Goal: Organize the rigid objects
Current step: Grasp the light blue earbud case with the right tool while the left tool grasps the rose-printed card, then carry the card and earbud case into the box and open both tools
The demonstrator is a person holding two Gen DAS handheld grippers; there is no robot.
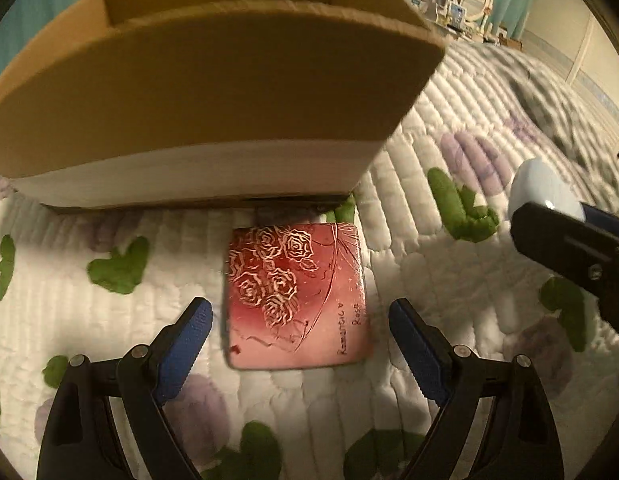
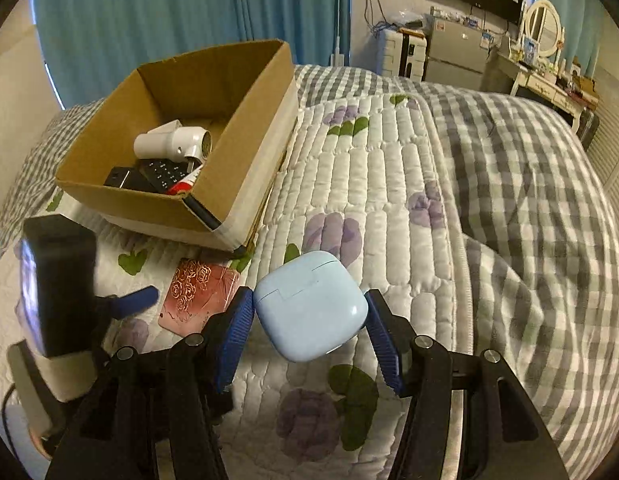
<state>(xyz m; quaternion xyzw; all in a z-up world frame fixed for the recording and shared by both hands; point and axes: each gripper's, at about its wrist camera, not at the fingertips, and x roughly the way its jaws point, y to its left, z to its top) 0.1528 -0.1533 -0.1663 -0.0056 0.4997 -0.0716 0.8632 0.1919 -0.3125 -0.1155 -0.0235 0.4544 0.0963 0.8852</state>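
Observation:
A pink tin with a rose pattern [image 1: 295, 294] lies flat on the quilt just in front of the cardboard box [image 1: 213, 92]. My left gripper [image 1: 299, 320] is open, its blue pads on either side of the tin, not touching it. My right gripper [image 2: 309, 316] is shut on a light blue earbud case [image 2: 309, 304] and holds it above the quilt, right of the tin [image 2: 197, 296]. The box [image 2: 245, 120] holds a white hair dryer [image 2: 173, 142], a black remote [image 2: 163, 172] and other items. The case also shows in the left wrist view [image 1: 543, 184].
The bed has a white floral quilt [image 2: 389, 184] and a grey checked blanket [image 2: 529, 200] to the right. Blue curtains, a fridge and a vanity with a round mirror [image 2: 543, 24] stand at the back. The left gripper's body [image 2: 57, 280] is at the left.

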